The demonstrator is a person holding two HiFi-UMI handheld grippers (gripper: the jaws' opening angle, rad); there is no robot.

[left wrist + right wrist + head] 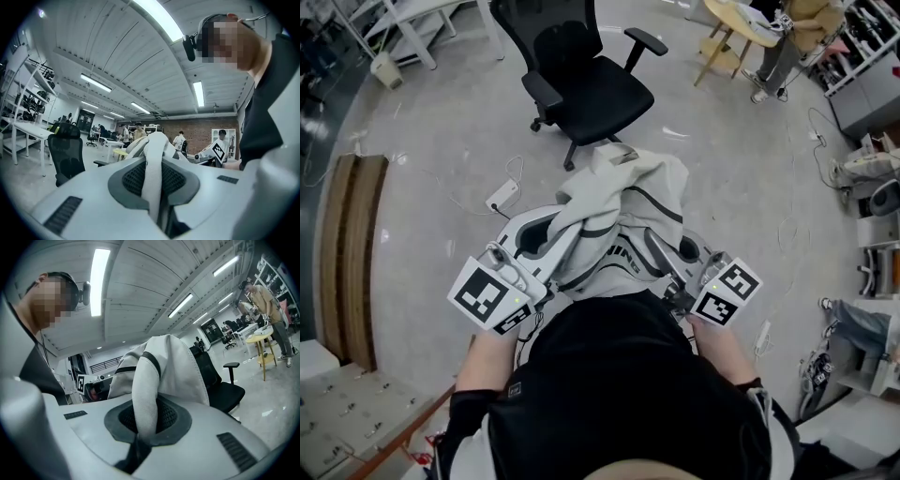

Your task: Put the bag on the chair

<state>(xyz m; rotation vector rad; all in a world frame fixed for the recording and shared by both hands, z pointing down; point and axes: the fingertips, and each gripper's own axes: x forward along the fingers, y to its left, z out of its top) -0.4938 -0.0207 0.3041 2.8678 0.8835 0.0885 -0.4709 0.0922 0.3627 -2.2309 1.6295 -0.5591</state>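
One blk office chair [586, 89] stands just ahead of both grippers, apart from them. Whitish fabric bag [647, 192] w/ dark trim hangs bunched between the two, not on the chair. L gripper [551, 246] & R gripper [661, 258] each pinch a bag strap, jaws nearly together.

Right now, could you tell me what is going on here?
A person holds a white bag up in front of them, with the left gripper and the right gripper each shut on a fold of its fabric. The black office chair stands just ahead; the bag is not on it yet.
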